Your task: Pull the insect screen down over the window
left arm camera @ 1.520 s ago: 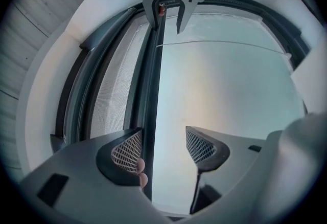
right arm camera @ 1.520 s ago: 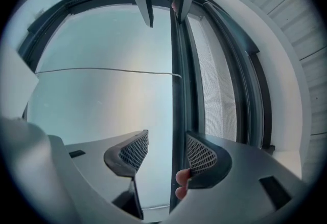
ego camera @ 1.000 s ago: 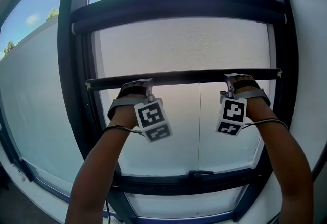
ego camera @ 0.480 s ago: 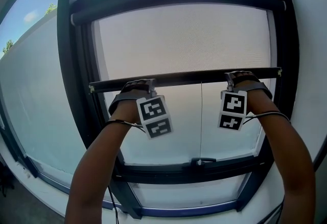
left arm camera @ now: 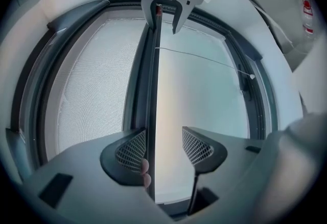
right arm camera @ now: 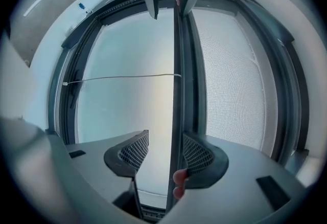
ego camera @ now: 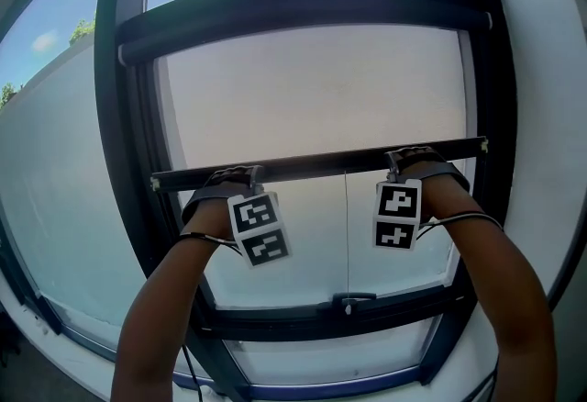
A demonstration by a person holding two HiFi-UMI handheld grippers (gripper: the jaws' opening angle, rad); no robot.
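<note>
Since the pull bar (ego camera: 316, 163) of the insect screen (ego camera: 312, 88) sits roughly halfway down the window (ego camera: 124, 116), I'm hooking it rather than pinching. My left gripper (left arm camera: 164, 136) has just been closing a bit, but its jaws are apart with the bar against one pad. Same deal on my right gripper (right arm camera: 166, 138). I'd say pull both ends evenly so it runs level to the bottom rail (ego camera: 275, 322).
</note>
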